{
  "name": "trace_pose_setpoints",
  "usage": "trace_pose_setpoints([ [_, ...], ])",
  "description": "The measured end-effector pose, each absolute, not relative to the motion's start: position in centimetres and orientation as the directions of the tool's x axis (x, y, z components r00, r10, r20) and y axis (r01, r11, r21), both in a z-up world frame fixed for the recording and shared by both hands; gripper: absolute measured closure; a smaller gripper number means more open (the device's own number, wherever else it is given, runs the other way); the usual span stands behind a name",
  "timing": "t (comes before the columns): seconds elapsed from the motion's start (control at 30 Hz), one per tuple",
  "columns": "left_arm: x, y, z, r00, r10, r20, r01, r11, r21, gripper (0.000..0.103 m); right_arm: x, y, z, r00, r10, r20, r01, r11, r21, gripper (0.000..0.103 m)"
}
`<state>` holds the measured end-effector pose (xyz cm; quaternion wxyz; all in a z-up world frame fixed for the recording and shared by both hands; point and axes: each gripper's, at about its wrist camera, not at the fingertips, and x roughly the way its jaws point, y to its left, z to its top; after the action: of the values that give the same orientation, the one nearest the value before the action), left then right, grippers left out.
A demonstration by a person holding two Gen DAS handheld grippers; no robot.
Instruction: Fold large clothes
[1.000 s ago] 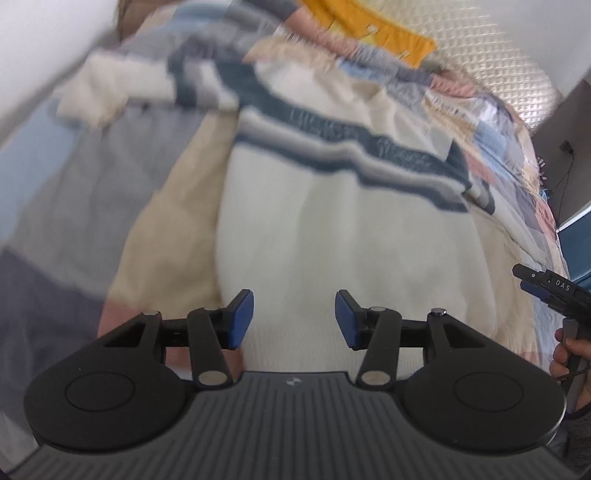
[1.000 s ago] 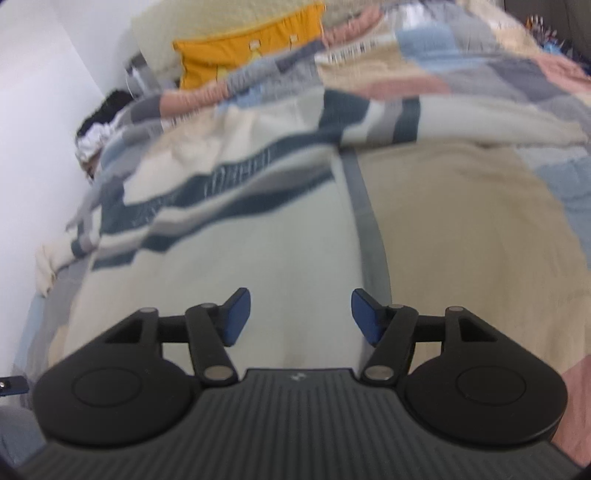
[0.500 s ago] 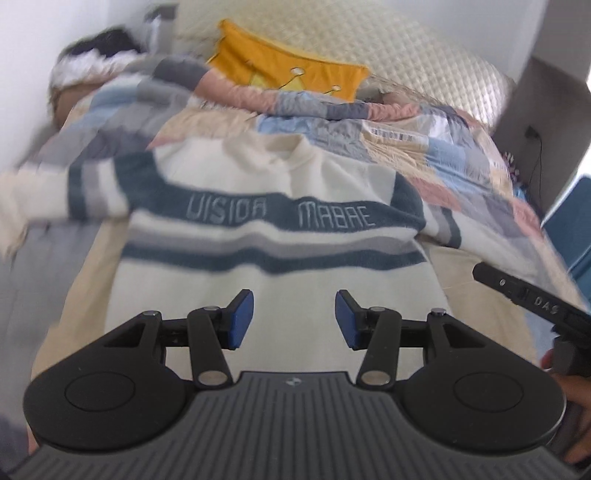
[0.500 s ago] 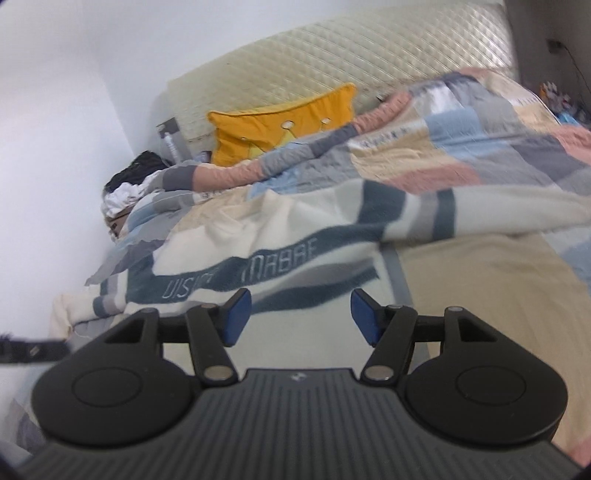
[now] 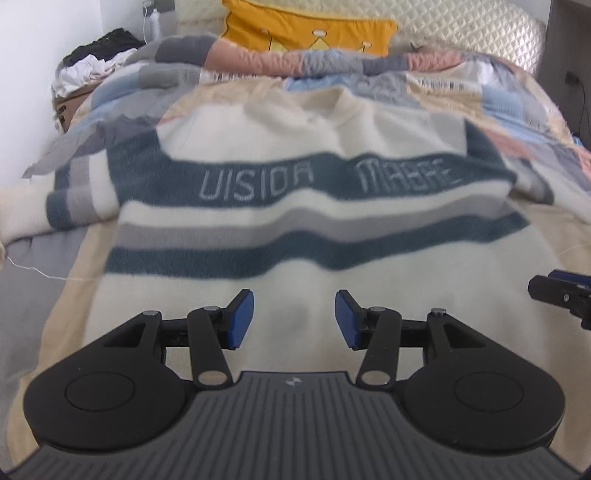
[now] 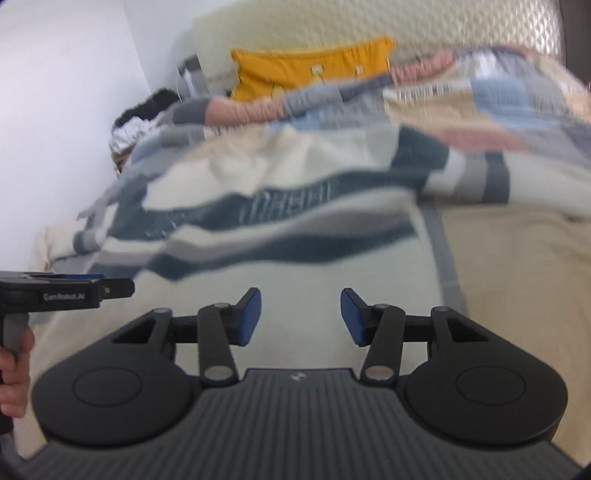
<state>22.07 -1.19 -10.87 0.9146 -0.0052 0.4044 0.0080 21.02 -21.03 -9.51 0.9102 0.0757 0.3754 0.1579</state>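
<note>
Sweater (image 5: 295, 229), cream with dark blue and grey stripes and lettering across the chest, lies spread flat, front up, on the quilt (image 5: 509, 107) of the bed, collar toward the headboard (image 5: 461, 22), hem toward my cameras, both sleeves stretched out sideways. My left hand-held gripper (image 5: 294, 319) hovers over the lower, plain cream part of the sweater with its blue pads (image 5: 240, 319) apart and nothing between them. My right hand-held gripper (image 6: 301, 317) sits over the sweater's hem area near its right side edge; its jaws are closing, and the gap between them holds only the view of cloth below, with no fabric pinched. In the right view, a hand (image 6: 13, 373) grips the left tool's handle at the frame's left edge; in the left view, the right tool's tip shows at the right edge. Yellow pillow (image 5: 310, 31) rests against the headboard; a clothes pile (image 5: 92, 59) sits beside the bed near the wall
</note>
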Motion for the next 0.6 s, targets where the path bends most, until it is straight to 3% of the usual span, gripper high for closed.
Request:
trace_pose_setpoints([
  [0.4, 22.2, -0.2, -14.1, 0.658, 0.004, -0.753, -0.041, 0.999, -0.031, 0.048, 21.7, -18.9, -13.4, 0.578, 0.301, -0.759, -0.279, 0.946, 0.163, 0.055],
  [0.6, 20.7, 0.4, -13.9, 0.668, -0.024, -0.743, -0.032, 0.998, -0.061, 0.047, 21.7, -21.0, -11.7, 0.606, 0.324, -0.727, -0.182, 0.946, 0.270, 0.053],
])
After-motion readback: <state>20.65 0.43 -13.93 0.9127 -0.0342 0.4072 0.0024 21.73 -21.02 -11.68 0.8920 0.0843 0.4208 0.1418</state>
